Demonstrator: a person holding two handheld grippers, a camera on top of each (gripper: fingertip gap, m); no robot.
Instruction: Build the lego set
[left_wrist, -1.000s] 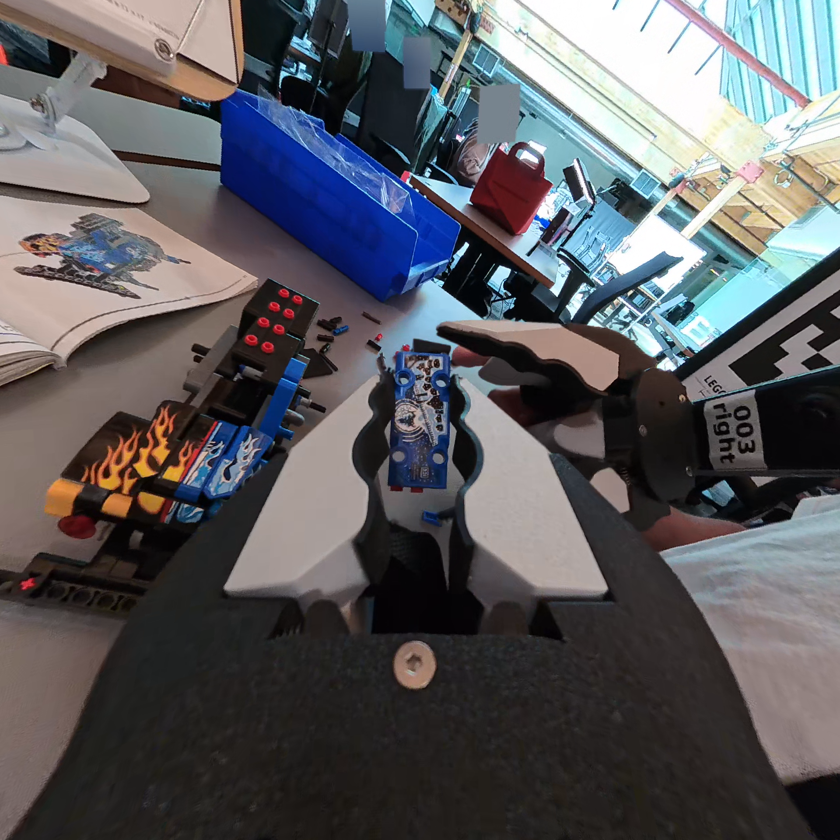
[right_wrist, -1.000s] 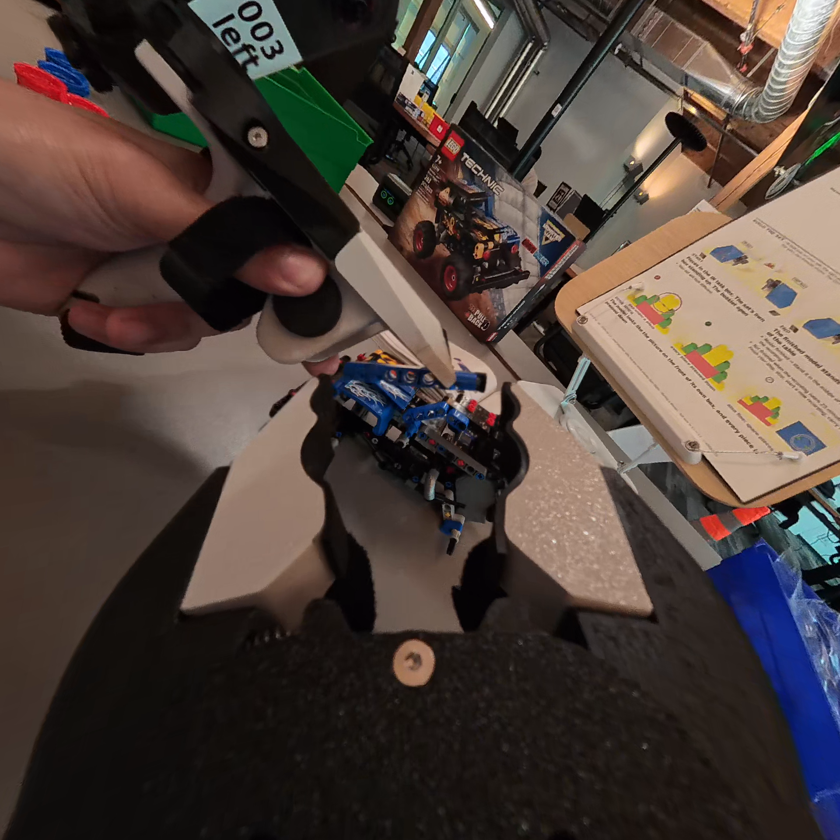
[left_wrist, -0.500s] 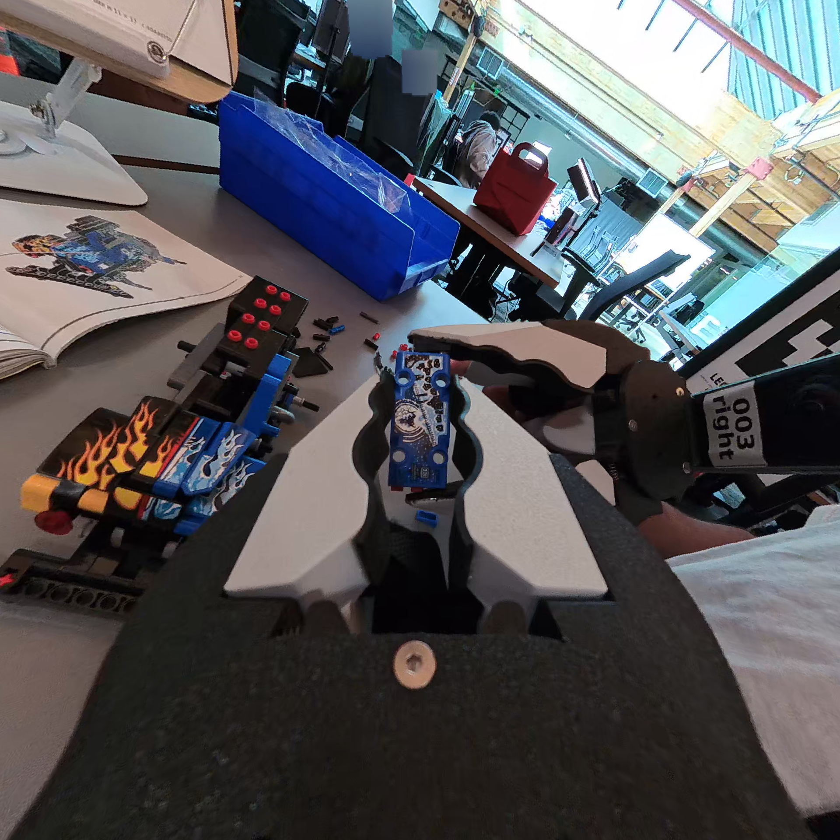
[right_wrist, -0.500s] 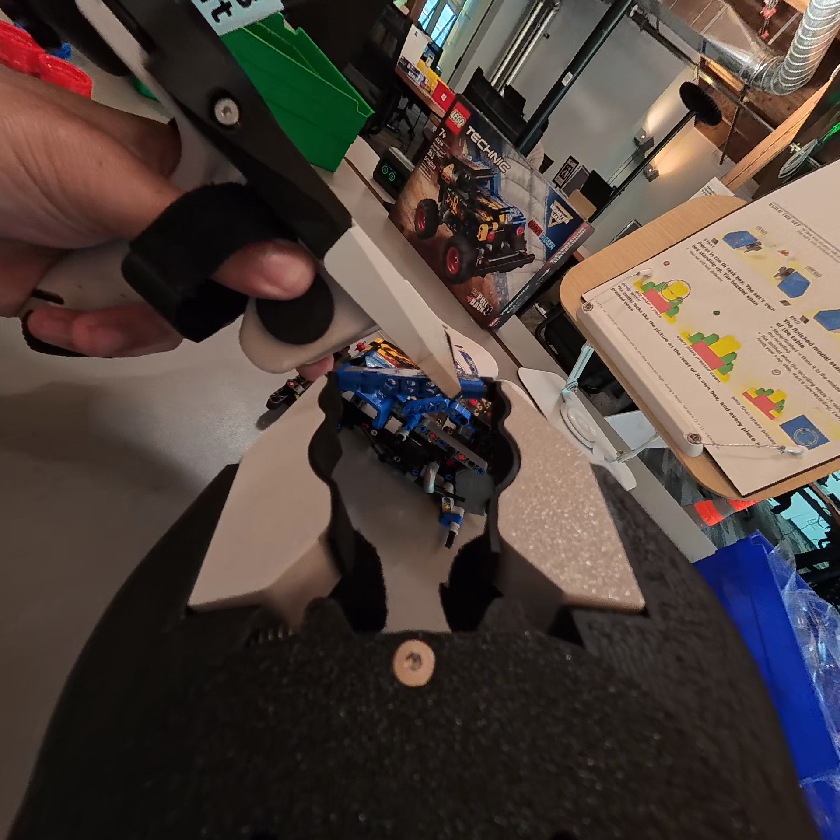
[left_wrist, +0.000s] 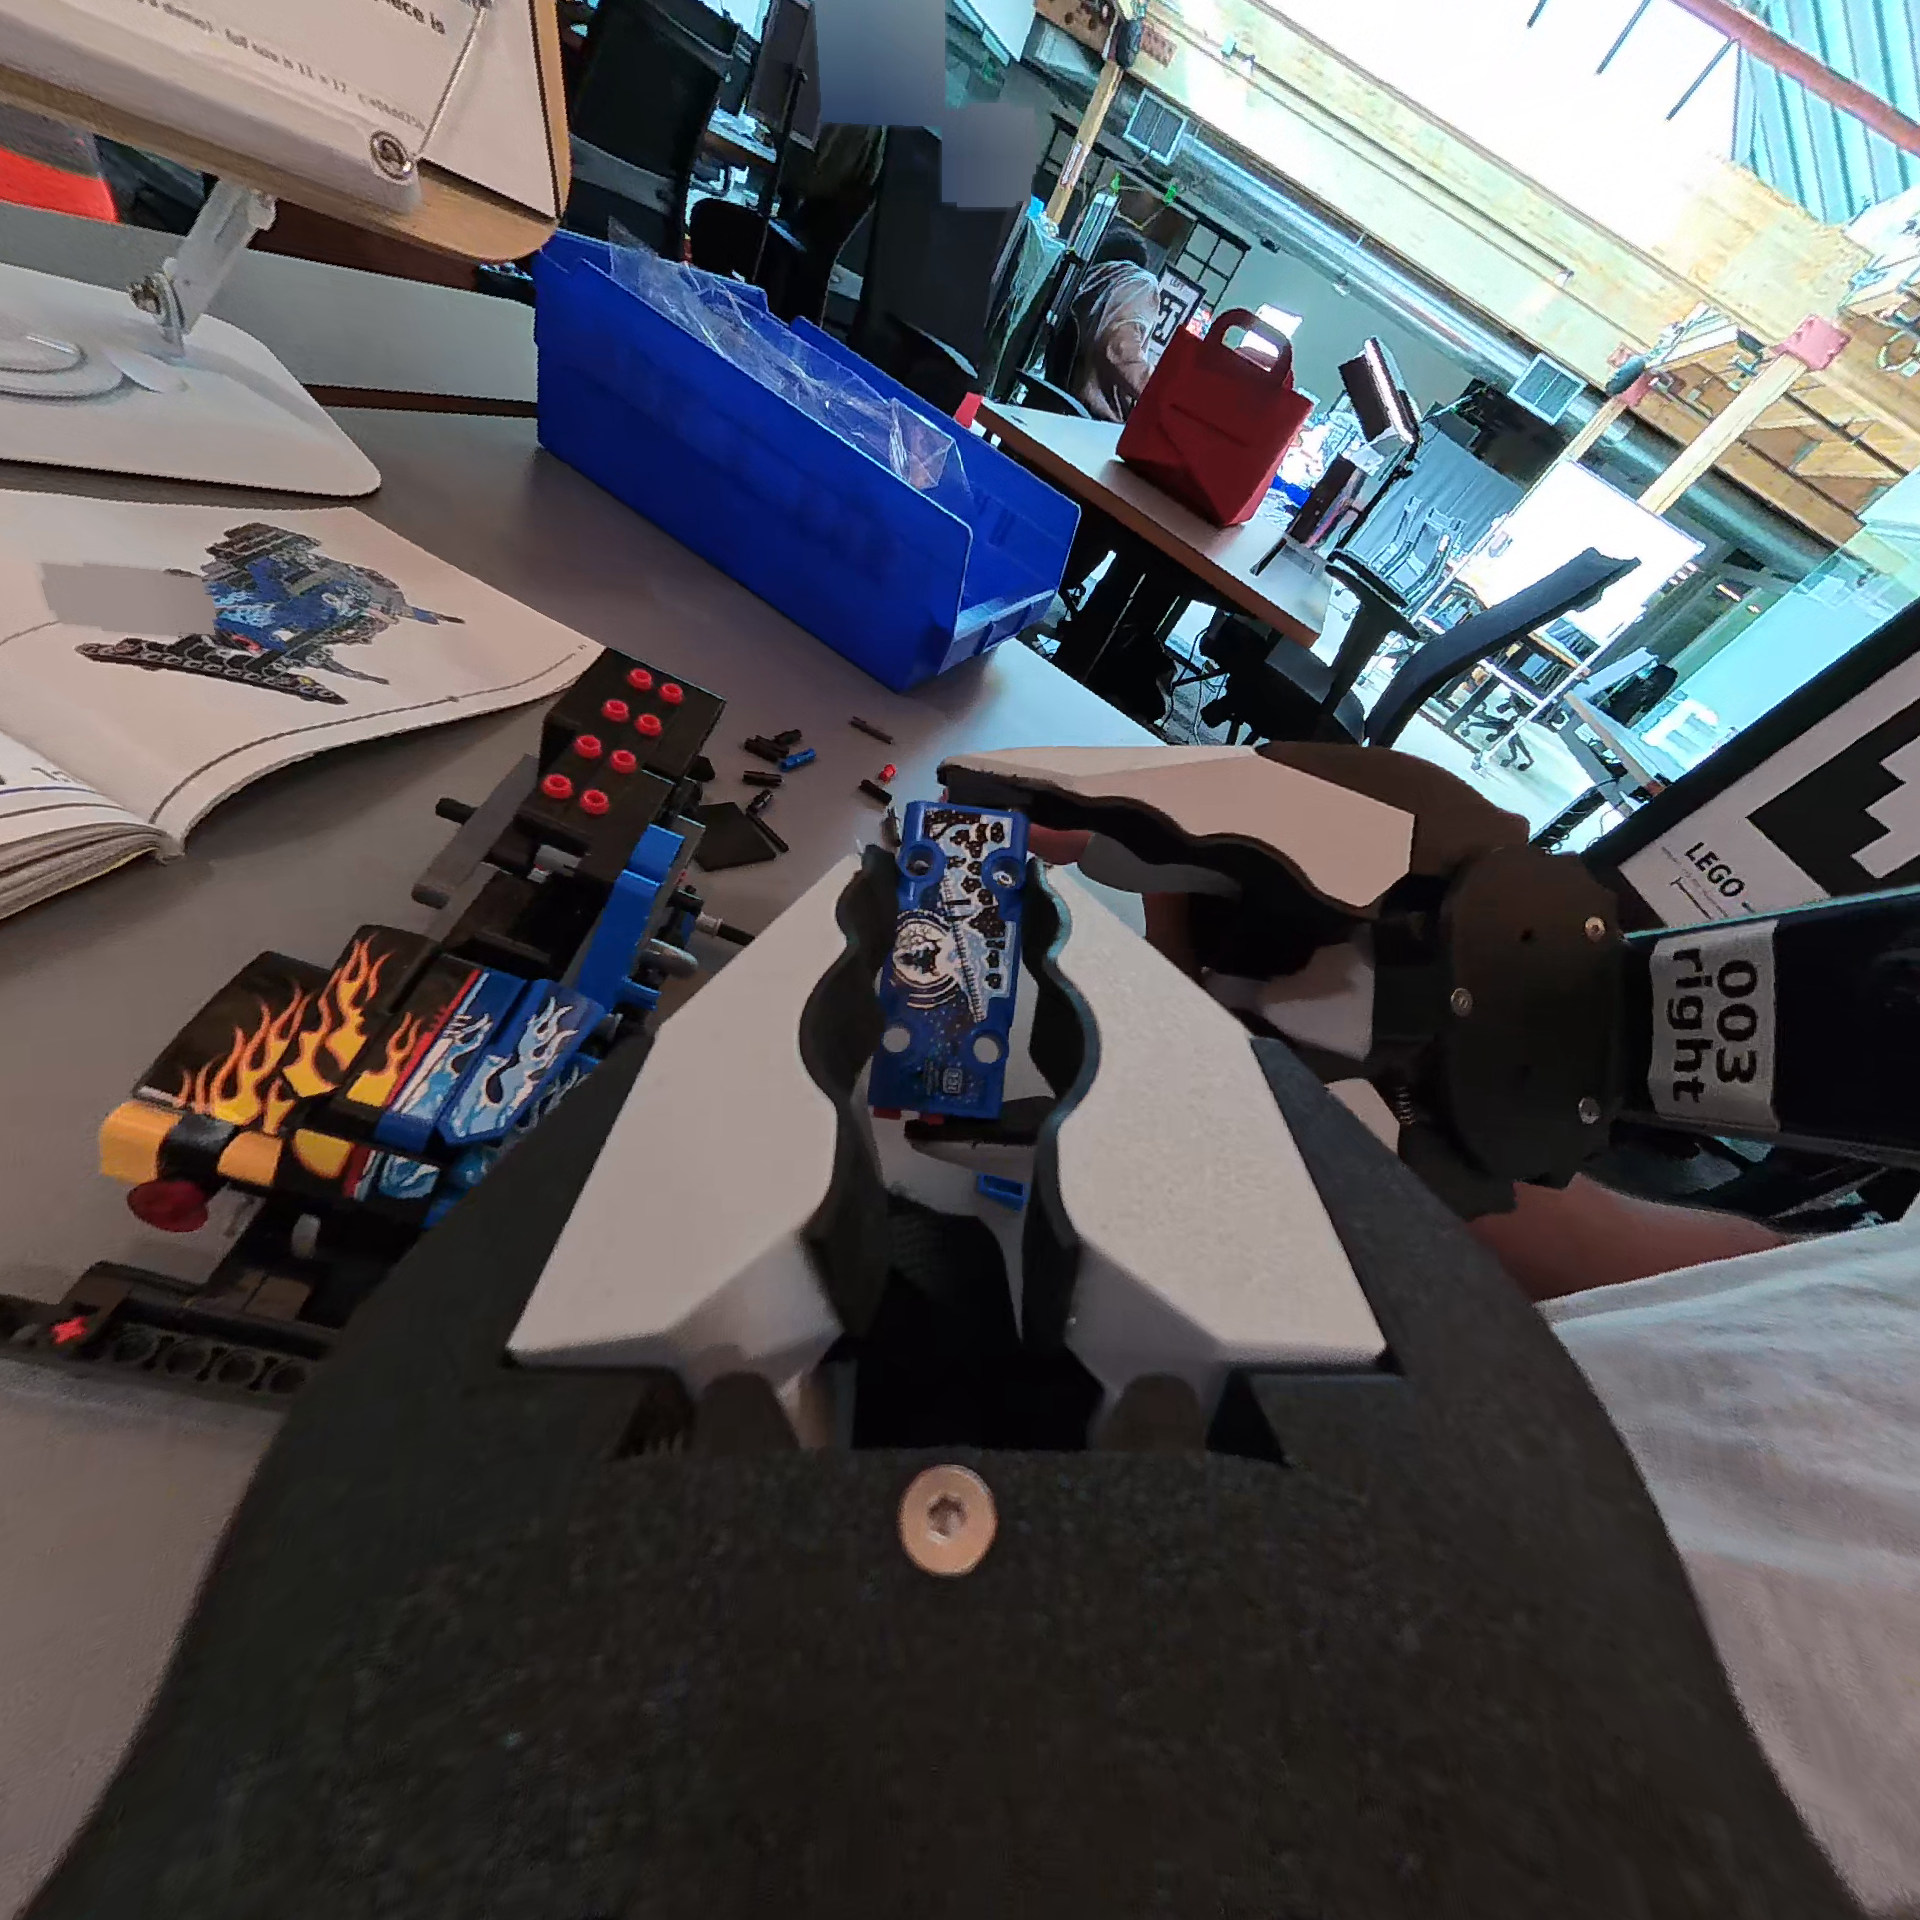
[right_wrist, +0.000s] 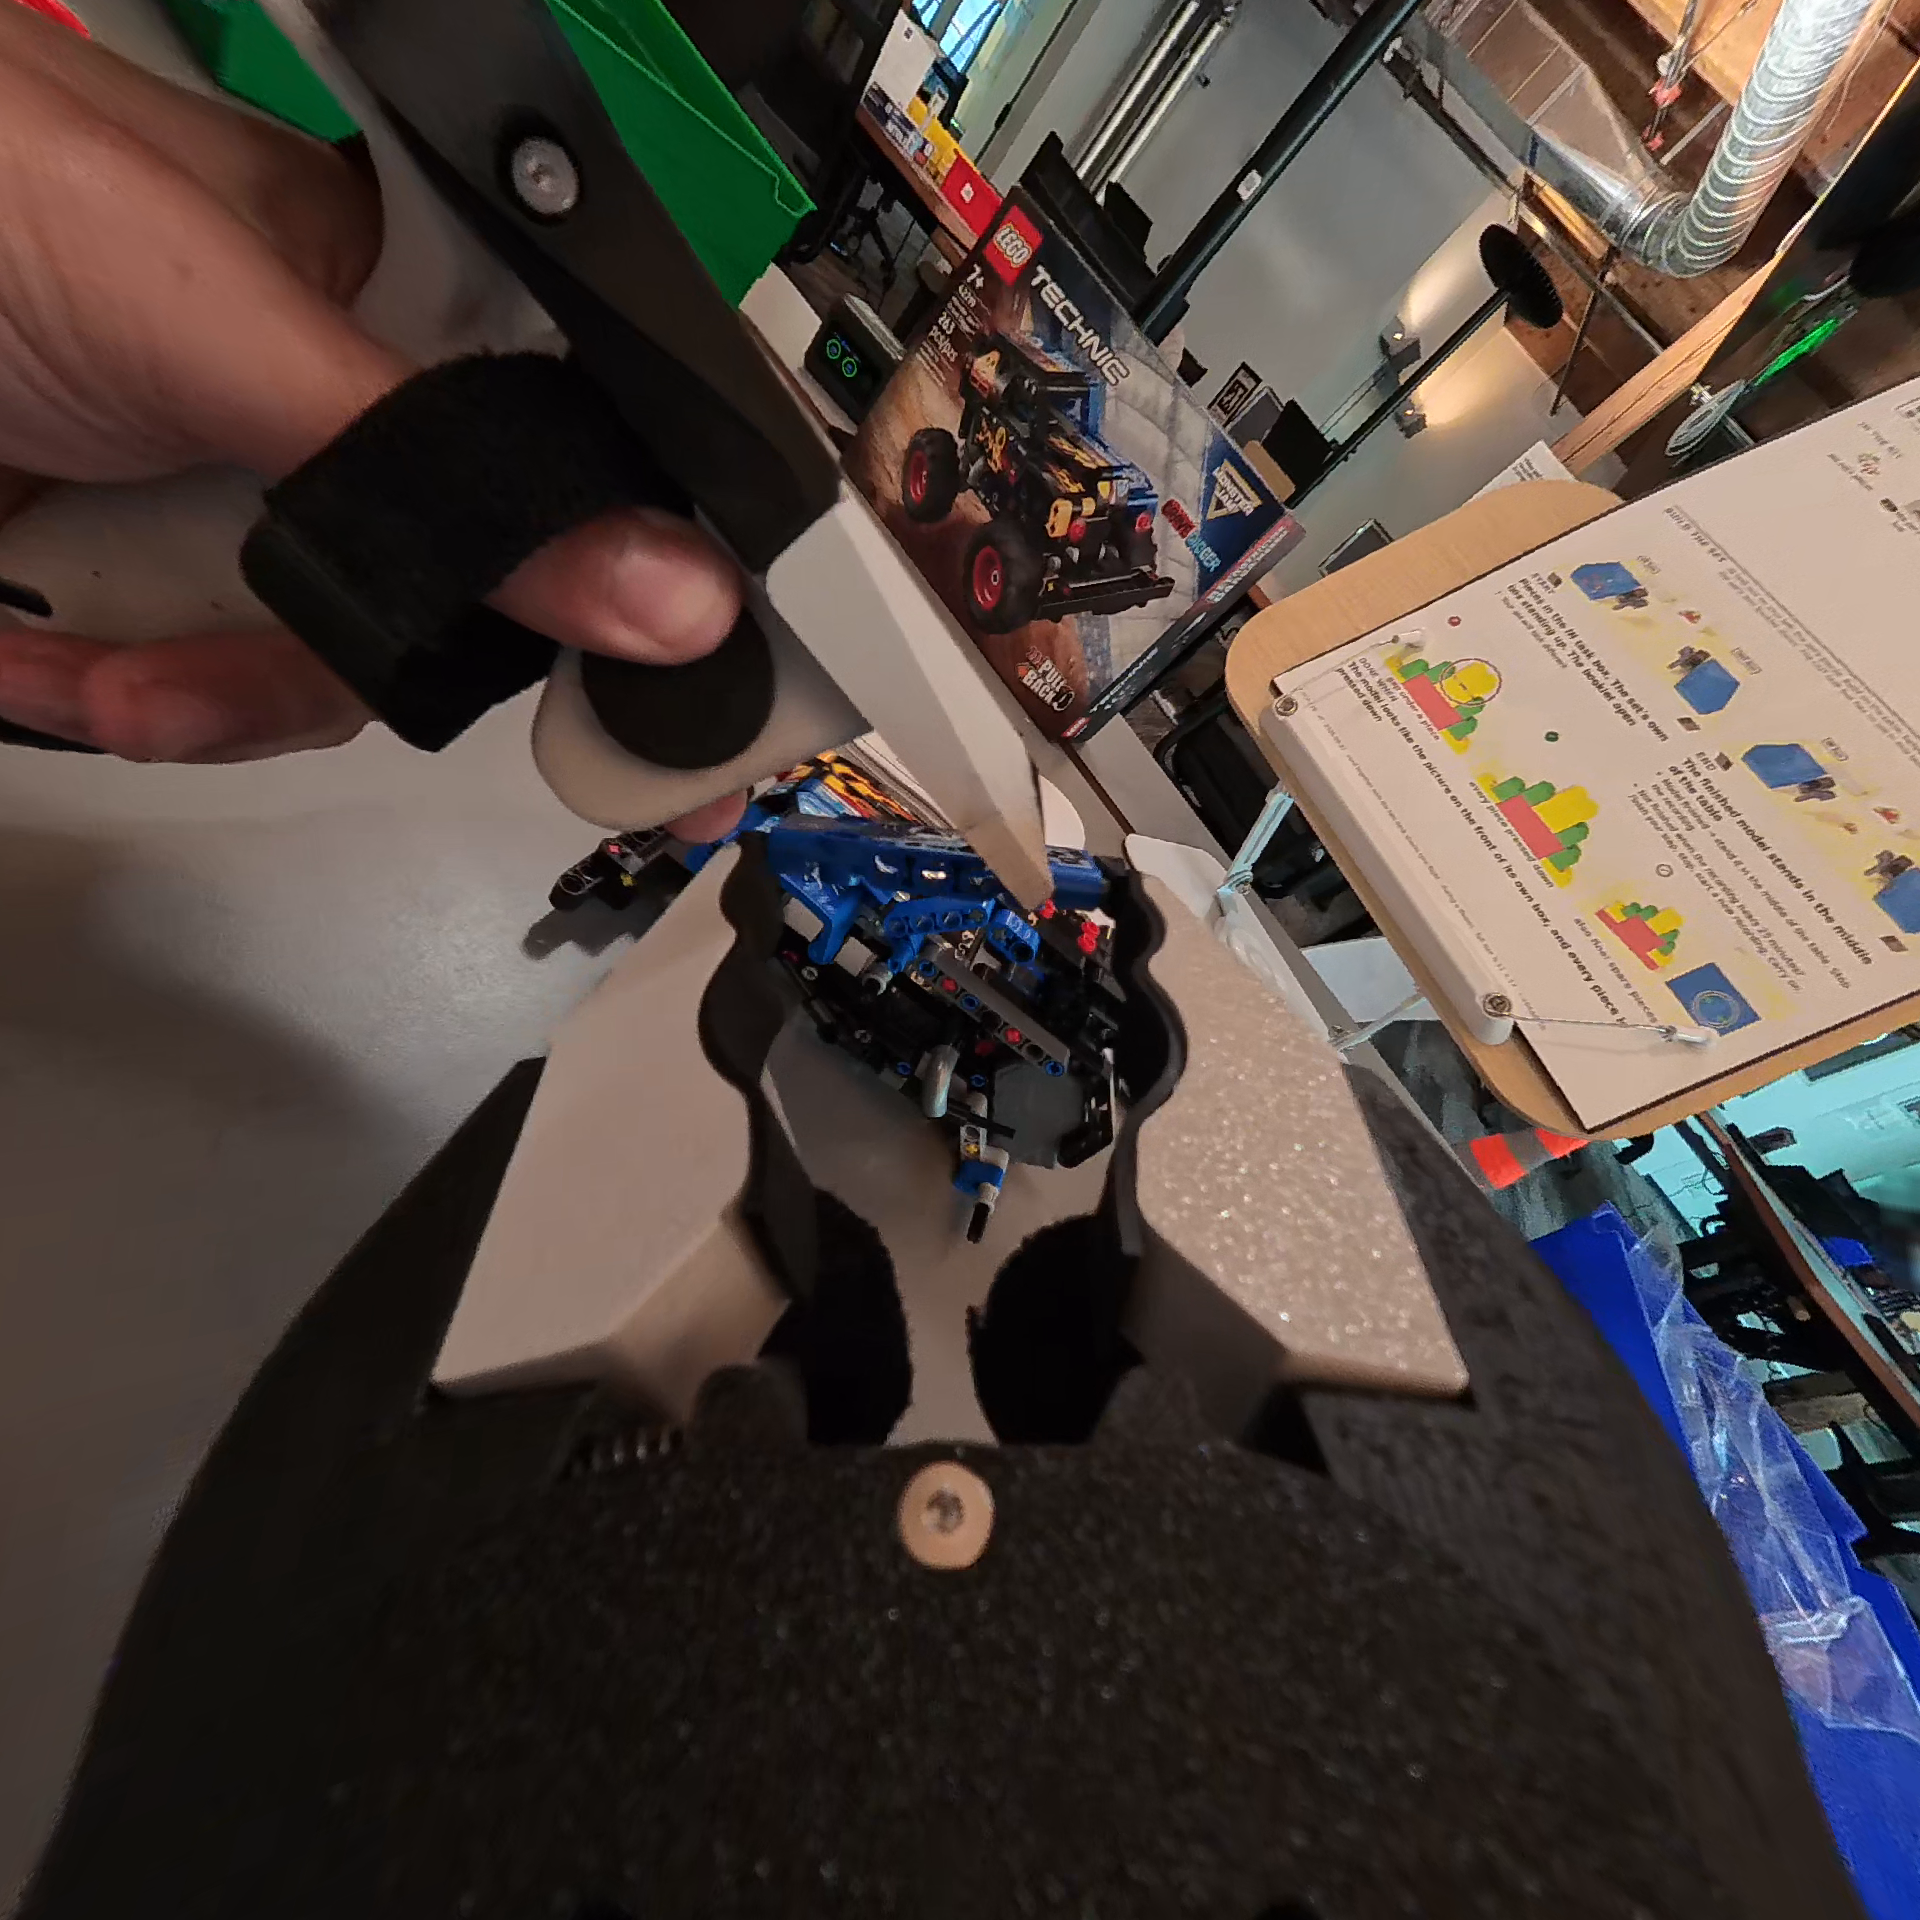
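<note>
your left gripper (left_wrist: 951, 977) stays clamped on the blue printed panel (left_wrist: 948, 977), held upright just above the grey table (left_wrist: 395, 831). over the last second your right gripper (left_wrist: 997, 821) closes in from the right – its jaws gaping, the upper finger now over the panel's top edge, so a handover or regrip looks near. beside them to the left lies the half-built truck (left_wrist: 416, 997), untouched – your right wrist sits level, pointing left.
</note>
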